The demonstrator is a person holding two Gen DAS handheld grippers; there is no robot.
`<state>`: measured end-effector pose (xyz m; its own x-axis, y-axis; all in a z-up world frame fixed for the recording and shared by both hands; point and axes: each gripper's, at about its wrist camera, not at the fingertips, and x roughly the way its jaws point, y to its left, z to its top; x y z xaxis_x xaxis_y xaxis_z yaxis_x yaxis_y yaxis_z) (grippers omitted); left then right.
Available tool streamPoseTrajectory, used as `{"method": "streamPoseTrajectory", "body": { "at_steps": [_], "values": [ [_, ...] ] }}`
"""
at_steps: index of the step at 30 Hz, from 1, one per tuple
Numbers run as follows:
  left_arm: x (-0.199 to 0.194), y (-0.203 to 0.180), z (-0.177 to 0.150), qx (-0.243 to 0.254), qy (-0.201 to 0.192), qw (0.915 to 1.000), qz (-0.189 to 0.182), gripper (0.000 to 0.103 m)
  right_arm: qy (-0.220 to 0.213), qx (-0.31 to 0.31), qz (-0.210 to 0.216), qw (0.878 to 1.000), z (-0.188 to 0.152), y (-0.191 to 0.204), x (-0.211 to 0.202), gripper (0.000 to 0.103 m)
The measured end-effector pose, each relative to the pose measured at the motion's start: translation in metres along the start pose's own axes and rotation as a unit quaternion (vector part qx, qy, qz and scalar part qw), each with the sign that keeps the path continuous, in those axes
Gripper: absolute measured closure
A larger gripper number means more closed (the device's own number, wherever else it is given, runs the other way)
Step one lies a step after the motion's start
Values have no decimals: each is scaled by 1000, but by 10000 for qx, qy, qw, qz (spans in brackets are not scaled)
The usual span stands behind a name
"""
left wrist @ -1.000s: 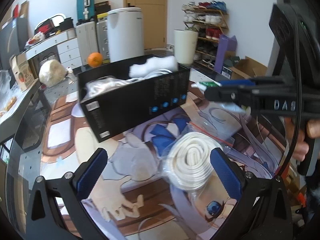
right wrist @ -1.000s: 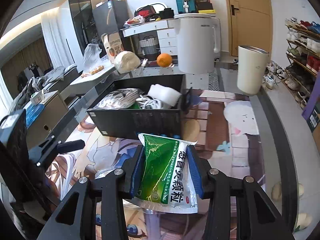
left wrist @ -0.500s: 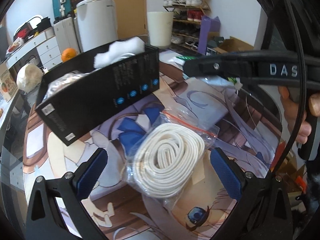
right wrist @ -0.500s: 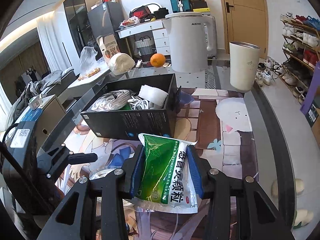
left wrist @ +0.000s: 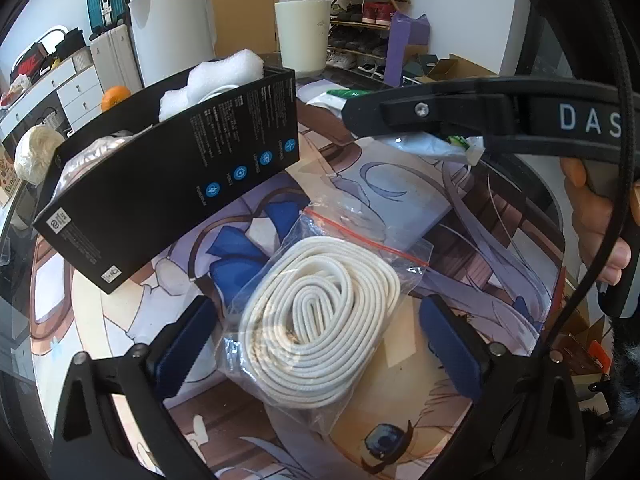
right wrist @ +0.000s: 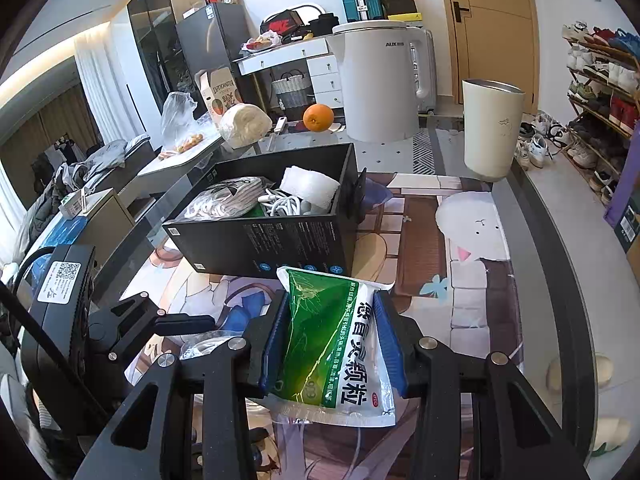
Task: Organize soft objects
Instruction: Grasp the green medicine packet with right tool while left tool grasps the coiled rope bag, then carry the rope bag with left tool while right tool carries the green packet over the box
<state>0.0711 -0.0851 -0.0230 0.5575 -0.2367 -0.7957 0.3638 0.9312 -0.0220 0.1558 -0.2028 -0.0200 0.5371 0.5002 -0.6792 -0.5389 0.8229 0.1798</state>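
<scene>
Fingers point(right wrist: 384, 332) round 1 green sachet point(right wrist: 336, 344)

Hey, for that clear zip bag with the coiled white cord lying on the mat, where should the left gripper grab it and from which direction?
Probably across the short width of the coiled white cord, coming down from above. The zip bag lies flat on the mat, and the oval coil already sits between the open left gripper's fingers, so closing there should pinch bulk, not loose plastic.
</scene>
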Motion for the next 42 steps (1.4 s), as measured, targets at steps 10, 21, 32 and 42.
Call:
{"method": "streamPoseTrajectory", "body": {
  "at_steps": [10,21,32,42],
  "values": [
    [-8,2,-3,-94,-267,9996,71,43,23,-19,9,10000,-2,3,3,60],
    [-17,8,-13,-302,-521,9981,128,56,-18,-44,30,10000,-1,3,2,60],
    [-31,23,-17,-655,-795,9941,346,57,-95,-129,63,9999,-2,8,0,60],
    [-51,45,-19,-961,-1145,9876,486,57,-180,-271,123,9994,-1,14,-1,60]
  ]
}}
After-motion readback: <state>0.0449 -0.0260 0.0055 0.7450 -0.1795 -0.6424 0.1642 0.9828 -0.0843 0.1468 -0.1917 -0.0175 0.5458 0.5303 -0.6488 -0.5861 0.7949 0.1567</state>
